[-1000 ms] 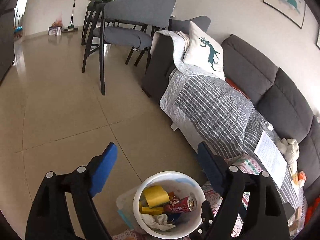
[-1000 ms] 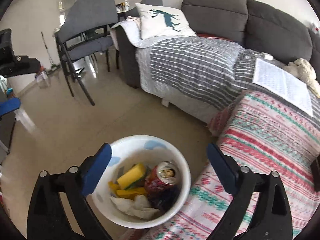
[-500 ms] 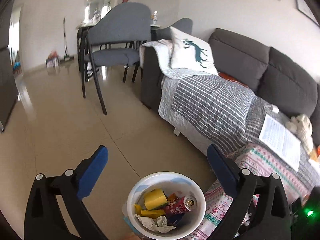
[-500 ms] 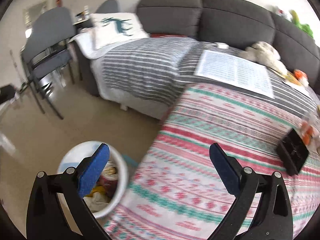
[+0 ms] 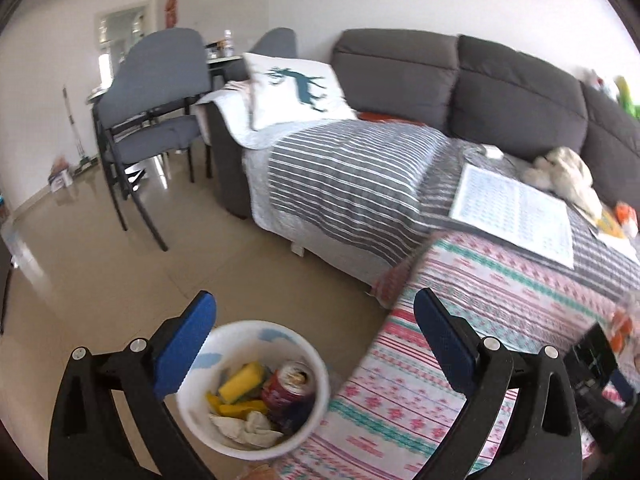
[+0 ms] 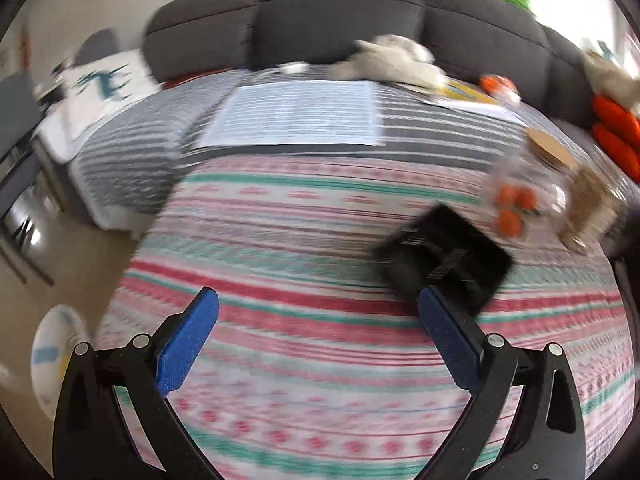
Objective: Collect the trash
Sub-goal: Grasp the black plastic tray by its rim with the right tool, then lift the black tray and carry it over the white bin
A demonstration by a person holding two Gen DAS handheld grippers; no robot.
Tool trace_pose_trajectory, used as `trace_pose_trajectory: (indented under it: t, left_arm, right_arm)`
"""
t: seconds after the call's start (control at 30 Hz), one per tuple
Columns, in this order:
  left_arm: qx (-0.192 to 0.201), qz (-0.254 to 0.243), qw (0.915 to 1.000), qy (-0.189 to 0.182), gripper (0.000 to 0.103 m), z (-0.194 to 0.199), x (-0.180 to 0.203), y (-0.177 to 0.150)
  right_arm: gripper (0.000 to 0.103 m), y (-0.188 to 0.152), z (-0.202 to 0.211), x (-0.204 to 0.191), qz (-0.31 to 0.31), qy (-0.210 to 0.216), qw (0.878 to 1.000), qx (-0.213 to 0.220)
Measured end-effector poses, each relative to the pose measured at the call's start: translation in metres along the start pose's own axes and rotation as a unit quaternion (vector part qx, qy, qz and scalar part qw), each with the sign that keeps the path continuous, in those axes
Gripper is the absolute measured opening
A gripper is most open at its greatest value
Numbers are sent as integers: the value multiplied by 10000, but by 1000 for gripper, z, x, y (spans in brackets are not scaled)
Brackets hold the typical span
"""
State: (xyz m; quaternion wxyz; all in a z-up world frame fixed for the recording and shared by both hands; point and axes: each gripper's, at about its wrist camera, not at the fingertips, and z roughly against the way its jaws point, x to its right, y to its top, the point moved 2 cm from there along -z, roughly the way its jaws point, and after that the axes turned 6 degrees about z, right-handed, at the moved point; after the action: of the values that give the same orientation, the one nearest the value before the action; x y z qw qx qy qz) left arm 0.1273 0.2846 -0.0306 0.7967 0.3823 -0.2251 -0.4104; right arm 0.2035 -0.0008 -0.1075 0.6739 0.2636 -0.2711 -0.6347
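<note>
Sofa (image 5: 500, 80) cushions back a pink-and-green patterned blanket (image 6: 320, 248) bearing a black tray (image 6: 444, 256), while on the floor beside it a white bin (image 5: 316, 364) holds a red can (image 5: 286, 390) and yellow scraps, and both left gripper (image 5: 314, 344) and right gripper (image 6: 318, 340) gape wide, empty.

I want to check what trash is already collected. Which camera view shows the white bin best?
The left wrist view: the white bin sits sharp between the open fingers, with a red can and yellow pieces visible inside. The right wrist view shows only a blurred part of the rim at its left edge.
</note>
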Motion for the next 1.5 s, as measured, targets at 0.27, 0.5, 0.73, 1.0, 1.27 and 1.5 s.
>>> trace_pose_trajectory:
  t: [0.27, 0.5, 0.73, 1.0, 1.27, 1.5]
  left_arm:
    - [48, -722, 9971, -233, 96, 8, 64, -25]
    - [-178, -1028, 9934, -476, 96, 5, 99, -45]
    - [-150, -1153, 9913, -620, 96, 8, 115, -50]
    - [-223, -1092, 9912, -717, 96, 8, 113, -49]
    - [-309, -859, 9928, -771, 96, 6, 101, -46]
    - [-268, -709, 9941, -774, 96, 8, 90, -40]
  right_arm:
    - [96, -9, -21, 121, -1088, -688, 9915, -179]
    - [96, -16, -54, 179, -1819, -617, 9801, -505]
    - [75, -8, -74, 175, -1556, -375, 9856, -547]
    - [18, -15, -95, 154, -1020, -254, 9913, -796]
    - [15, -13, -85, 152, -1102, -6, 9922, -581]
    - [13, -9, -75, 139, -1082, 156, 9928, -489]
